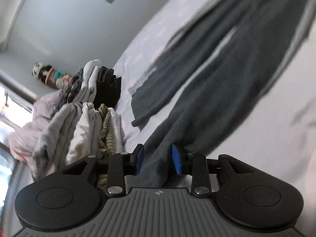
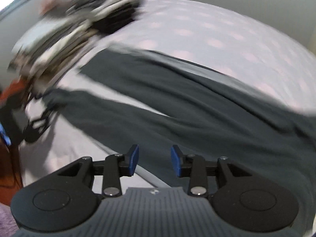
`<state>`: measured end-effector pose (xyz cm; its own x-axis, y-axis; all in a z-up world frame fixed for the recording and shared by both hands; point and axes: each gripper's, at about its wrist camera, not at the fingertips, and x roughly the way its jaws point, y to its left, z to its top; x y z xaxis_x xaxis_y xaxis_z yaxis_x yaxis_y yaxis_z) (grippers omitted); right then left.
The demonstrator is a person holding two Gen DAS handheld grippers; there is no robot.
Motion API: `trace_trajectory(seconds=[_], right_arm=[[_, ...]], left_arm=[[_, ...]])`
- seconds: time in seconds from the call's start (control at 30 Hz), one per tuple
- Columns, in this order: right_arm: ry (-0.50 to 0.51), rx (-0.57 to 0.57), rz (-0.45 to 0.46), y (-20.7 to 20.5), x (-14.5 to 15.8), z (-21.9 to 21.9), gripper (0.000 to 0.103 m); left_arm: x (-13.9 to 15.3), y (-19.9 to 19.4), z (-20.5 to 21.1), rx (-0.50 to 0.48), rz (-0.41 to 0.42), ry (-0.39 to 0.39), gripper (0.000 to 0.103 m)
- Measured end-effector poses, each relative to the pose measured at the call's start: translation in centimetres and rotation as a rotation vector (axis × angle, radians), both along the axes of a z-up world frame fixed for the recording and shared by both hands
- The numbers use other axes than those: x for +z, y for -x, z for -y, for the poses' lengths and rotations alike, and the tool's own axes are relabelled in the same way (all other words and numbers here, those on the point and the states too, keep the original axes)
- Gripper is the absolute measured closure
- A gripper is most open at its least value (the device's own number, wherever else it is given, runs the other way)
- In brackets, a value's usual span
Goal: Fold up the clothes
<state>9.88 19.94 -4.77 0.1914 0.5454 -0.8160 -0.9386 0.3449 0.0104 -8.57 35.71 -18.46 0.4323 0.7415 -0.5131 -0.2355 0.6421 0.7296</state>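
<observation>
I am working across a pale bed sheet with faint pink dots (image 2: pixel 197 25), where stacks of folded light and dark clothes (image 1: pixel 92 102) are sitting far left, out of the way. My left claw (image 1: pixel 157 159) is tilting downward, its blue pads part-spread around a leg of the dark grey soft-knit trousers (image 1: pixel 227 75), though I cannot tell if they grip. My right claw (image 2: pixel 154 161) is hanging spread and empty above the trousers' near edge.

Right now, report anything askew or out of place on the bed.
The dark grey trousers lie unfolded, legs splayed apart, with pale lining showing at one cuff. The folded clothes stacks look tidy. Nothing else stands out.
</observation>
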Motion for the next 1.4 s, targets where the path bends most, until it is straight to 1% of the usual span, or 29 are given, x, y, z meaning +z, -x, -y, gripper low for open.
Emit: trace_trajectory(seconds=[0.07,0.1,0.13,0.27,0.33,0.37,0.43,0.47,0.5,0.57,0.6,0.67,0.77,0.83,0.9,0.93,1.0,1.03,1.13,1.17,1.2,1.3,1.37,1.4], right_arm=[[-0.004,0.098,0.088,3.7,-1.4,-3.1,0.061],[-0.006,0.146,0.116,5.3,-2.2,-4.4,0.060],[-0.006,0.199,0.126,6.5,-3.1,-5.6,0.060],[0.037,0.347,0.198,11.3,-7.0,-9.6,0.059],[0.067,0.380,0.231,12.3,-8.6,-10.9,0.059],[0.083,0.385,0.240,12.6,-9.3,-11.5,0.060],[0.104,0.363,0.217,12.2,-10.3,-12.4,0.062],[0.114,0.352,0.205,12.0,-10.8,-12.8,0.066],[0.119,0.344,0.196,11.8,-11.0,-13.0,0.083],[0.127,0.335,0.198,11.6,-11.3,-13.3,0.100],[0.128,0.335,0.206,11.6,-11.3,-13.4,0.103],[0.104,0.344,0.194,11.3,-10.3,-13.4,0.103],[0.047,0.321,0.167,10.1,-8.3,-13.8,0.103],[0.021,0.282,0.186,8.9,-7.2,-14.4,0.103],[0.018,0.220,0.205,7.1,-7.0,-15.5,0.103],[0.023,0.198,0.197,6.4,-7.1,-16.0,0.103],[0.027,0.177,0.152,5.5,-7.5,-16.7,0.102],[0.028,0.192,0.131,5.7,-7.7,-16.7,0.101],[0.030,0.249,0.080,7.0,-8.4,-16.3,0.089],[0.035,0.279,0.072,7.9,-8.8,-15.9,0.071],[0.038,0.306,0.074,8.6,-9.2,-15.6,0.060],[0.054,0.383,0.086,10.6,-10.6,-14.7,0.060],[0.067,0.407,0.106,11.6,-11.5,-14.1,0.063],[0.075,0.406,0.121,11.8,-11.9,-14.0,0.071]], left_arm=[[0.4,0.4,0.2,-0.015,0.026,0.006,0.066],[0.6,0.7,0.3,-0.028,0.034,0.003,0.066],[0.8,1.0,0.4,-0.042,0.042,-0.001,0.066],[0.9,2.1,0.0,-0.045,0.040,0.052,0.066],[0.7,2.5,-0.5,-0.010,0.029,0.047,0.066],[0.9,2.6,-0.8,-0.004,0.039,0.055,0.066],[1.2,2.8,-1.2,0.007,0.060,0.073,0.066],[1.3,2.9,-1.5,0.012,0.070,0.081,0.066],[1.5,2.9,-1.5,0.012,0.084,0.087,0.066],[1.8,2.9,-1.5,0.011,0.097,0.084,0.066],[1.9,3.0,-1.5,0.009,0.102,0.083,0.066],[2.1,3.2,-1.3,0.001,0.110,0.087,0.066],[2.4,3.4,-0.9,-0.034,0.127,0.093,0.066],[2.5,3.4,-0.6,-0.061,0.134,0.101,0.066],[2.3,3.3,-0.3,-0.073,0.124,0.098,0.066],[2.1,3.2,-0.3,-0.070,0.115,0.091,0.066],[1.7,3.0,-0.4,-0.059,0.099,0.083,0.066],[1.5,2.9,-0.5,-0.050,0.093,0.081,0.066],[1.1,2.5,-1.2,-0.019,0.078,0.105,0.066],[0.9,2.3,-1.4,-0.005,0.071,0.112,0.066],[0.7,2.2,-1.6,0.009,0.064,0.119,0.066],[0.8,2.1,-2.1,0.039,0.073,0.155,0.066],[1.2,2.2,-2.2,0.048,0.097,0.175,0.066],[1.3,2.3,-2.2,0.048,0.109,0.179,0.066]])
